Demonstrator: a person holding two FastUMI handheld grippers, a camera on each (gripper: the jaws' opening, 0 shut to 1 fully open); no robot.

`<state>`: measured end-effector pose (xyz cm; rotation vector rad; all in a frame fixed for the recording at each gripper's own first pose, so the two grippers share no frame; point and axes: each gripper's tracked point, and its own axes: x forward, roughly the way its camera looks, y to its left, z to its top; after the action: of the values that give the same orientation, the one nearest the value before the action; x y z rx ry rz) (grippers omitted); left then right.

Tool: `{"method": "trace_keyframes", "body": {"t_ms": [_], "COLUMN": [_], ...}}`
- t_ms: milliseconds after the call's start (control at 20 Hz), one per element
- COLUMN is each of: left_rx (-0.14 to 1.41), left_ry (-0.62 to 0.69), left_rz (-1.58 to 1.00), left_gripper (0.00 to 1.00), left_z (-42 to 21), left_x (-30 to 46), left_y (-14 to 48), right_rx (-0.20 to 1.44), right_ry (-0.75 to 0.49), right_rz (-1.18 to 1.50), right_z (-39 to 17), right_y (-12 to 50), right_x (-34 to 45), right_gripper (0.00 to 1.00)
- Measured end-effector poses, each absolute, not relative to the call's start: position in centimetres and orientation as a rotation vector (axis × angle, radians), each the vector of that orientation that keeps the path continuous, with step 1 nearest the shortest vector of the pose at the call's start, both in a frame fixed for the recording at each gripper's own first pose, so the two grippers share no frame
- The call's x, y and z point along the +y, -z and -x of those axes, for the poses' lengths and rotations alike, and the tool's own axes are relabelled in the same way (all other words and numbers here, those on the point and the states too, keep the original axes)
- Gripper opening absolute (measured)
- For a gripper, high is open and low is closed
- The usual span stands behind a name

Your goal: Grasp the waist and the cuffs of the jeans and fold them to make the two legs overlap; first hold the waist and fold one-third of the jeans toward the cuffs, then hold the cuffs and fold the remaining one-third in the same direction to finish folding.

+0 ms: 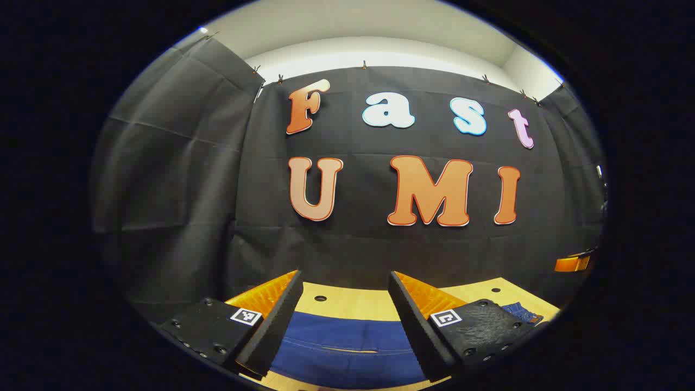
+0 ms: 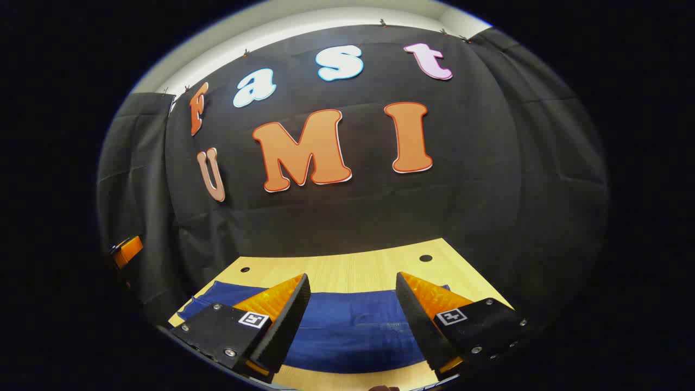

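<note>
- I count one pair of jeans, dark blue, lying flat on one light wooden table.
- I hold two grippers: my left gripper and my right gripper, each with two fingers.
- In the left gripper view I count two small round holes in the tabletop, one between my fingers and one to the right beyond them; in the right gripper view I also count two, one at far left and one at far right.
- My left gripper is spread wide, with nothing between its fingers; the jeans lie below and ahead of the gap, and bare wood shows past the cloth toward the wall.
- My right gripper is likewise spread apart and holds nothing; the jeans run as a wide blue band across the table beneath and between its fingers.
- In the left gripper view a rumpled part of the jeans shows just past my right-hand finger, near the table's edge.
- In the right gripper view the cloth reaches left to the table's near-left corner, and a strip of wood shows on the near side of it.
- I cannot tell whether either gripper's fingertips touch the cloth.
</note>
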<state>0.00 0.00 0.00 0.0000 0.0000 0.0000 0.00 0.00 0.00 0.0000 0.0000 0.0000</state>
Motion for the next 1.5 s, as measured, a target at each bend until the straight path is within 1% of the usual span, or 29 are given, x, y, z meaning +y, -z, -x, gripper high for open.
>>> {"method": "trace_keyframes", "body": {"t_ms": [50, 100, 200, 250, 300, 350, 400, 450, 550, 600, 650, 750, 850, 900, 1050, 1100, 1150, 1200, 1250, 1300, 1350, 1450, 1500], "left_rx": [0.013, 0.021, 0.015, 0.021, 0.032, 0.020, 0.013, 0.021, 0.027, 0.030, 0.037, 0.028, 0.023, 0.025, 0.047, 0.052, 0.080, 0.110, 0.143, 0.177, 0.241, 0.335, 0.369], "left_ry": [-0.017, -0.026, -0.041, -0.033, -0.010, 0.028, 0.047, 0.054, 0.088, 0.106, 0.110, 0.094, 0.059, 0.051, 0.048, 0.049, 0.058, 0.086, 0.112, 0.138, 0.202, 0.299, 0.326], "left_rz": [0.019, 0.028, 0.011, 0.006, 0.012, 0.015, 0.015, 0.010, 0.012, 0.012, 0.007, 0.007, -0.019, -0.037, -0.159, -0.219, -0.299, -0.363, -0.434, -0.529, -0.637, -0.766, -0.822], "left_gripper": [0.94, 0.97, 0.97, 0.97, 0.99, 0.96, 0.97, 0.95, 0.95, 0.97, 0.95, 0.95, 0.95, 0.97, 0.97, 0.95, 0.99, 0.98, 1.00, 1.00, 0.98, 1.00, 0.98], "left_z": [0.2, 0.0, -0.2, -0.7, -1.0, -1.4, -1.9, -2.7, -3.7, -4.2, -4.9, -5.3, -4.5, -4.2, -3.6, -3.4, -3.2, -3.0, -2.9, -2.6, -1.9, 0.5, 1.3], "left_x": [-0.4, -0.6, -0.4, -0.6, -0.9, -1.2, -1.2, -0.8, -1.0, -1.1, -0.9, 0.1, 1.7, 2.1, 3.2, 3.6, 3.8, 3.8, 3.9, 4.5, 4.9, 5.2, 5.4], "left_y": [0.5, 0.9, 1.2, 1.3, 1.6, 1.2, 0.8, 1.3, 1.4, 1.5, 1.7, 1.3, 1.2, 1.1, 2.5, 3.1, 4.4, 5.6, 7.5, 9.3, 12.2, 17.7, 20.0], "right_rx": [-0.016, -0.014, -0.016, -0.012, -0.009, -0.003, 0.001, 0.006, 0.004, 0.010, 0.009, 0.005, 0.034, 0.029, 0.039, 0.042, 0.056, 0.064, 0.072, 0.087, 0.107, 0.139, 0.148], "right_ry": [-0.033, -0.046, -0.046, -0.032, -0.014, 0.014, 0.035, 0.058, 0.100, 0.119, 0.134, 0.131, 0.089, 0.077, 0.064, 0.049, 0.045, 0.044, 0.042, 0.040, 0.043, 0.056, 0.062], "right_rz": [0.044, 0.067, 0.080, 0.074, 0.074, 0.082, 0.091, 0.100, 0.117, 0.127, 0.135, 0.157, 0.131, 0.126, 0.127, 0.119, 0.117, 0.118, 0.117, 0.116, 0.118, 0.115, 0.110], "right_z": [-1.2, -1.6, -1.6, -1.6, -1.5, -1.2, -0.7, 0.0, 1.1, 1.7, 2.1, 1.9, 1.2, 1.0, 0.3, 0.2, 0.2, 0.2, 0.3, 0.3, 0.4, 0.5, 0.5], "right_y": [-0.5, -0.4, -0.7, -0.7, -0.5, -0.2, 0.1, 0.4, 0.8, 1.0, 1.1, 1.1, 1.9, 1.7, 2.3, 2.5, 3.2, 3.6, 3.9, 4.4, 5.2, 6.1, 6.4], "right_x": [0.1, 0.2, -0.1, -0.3, -0.6, -1.0, -1.2, -1.5, -2.0, -2.3, -2.4, -2.3, -1.3, -0.7, 0.3, 1.0, 1.4, 1.4, 1.5, 1.6, 1.3, 0.6, 0.3], "right_gripper": [0.96, 0.96, 0.96, 0.96, 0.96, 0.96, 1.00, 0.96, 0.96, 0.96, 0.96, 0.96, 0.96, 0.96, 0.96, 0.96, 0.96, 0.96, 0.96, 0.96, 0.96, 0.96, 0.96]}}
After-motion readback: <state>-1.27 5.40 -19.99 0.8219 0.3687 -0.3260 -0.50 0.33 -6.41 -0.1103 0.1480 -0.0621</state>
